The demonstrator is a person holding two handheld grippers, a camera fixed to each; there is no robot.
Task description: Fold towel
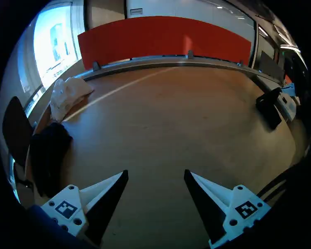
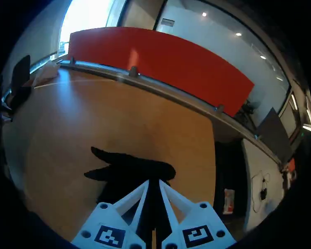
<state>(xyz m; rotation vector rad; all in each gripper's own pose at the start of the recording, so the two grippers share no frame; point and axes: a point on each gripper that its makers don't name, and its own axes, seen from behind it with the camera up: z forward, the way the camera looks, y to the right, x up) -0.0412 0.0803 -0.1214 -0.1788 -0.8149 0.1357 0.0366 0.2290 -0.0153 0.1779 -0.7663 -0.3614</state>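
Wooden table (image 1: pixel 176 124) spreads under the left gripper (image 1: pixel 155 178), whose jaws stand wide apart and empty; a white cloth (image 1: pixel 66 95) lies at the far left. In the right gripper view, the right gripper (image 2: pixel 153 182) is clenched on the black towel (image 2: pixel 130 168), which lies near the table's edge.

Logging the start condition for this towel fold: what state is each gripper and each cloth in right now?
left gripper: open, empty.
right gripper: shut on the dark towel.
dark towel: rumpled, not yet folded, lying on the table.
white cloth: crumpled, near the table's far edge.
dark bundle: heaped, untouched.
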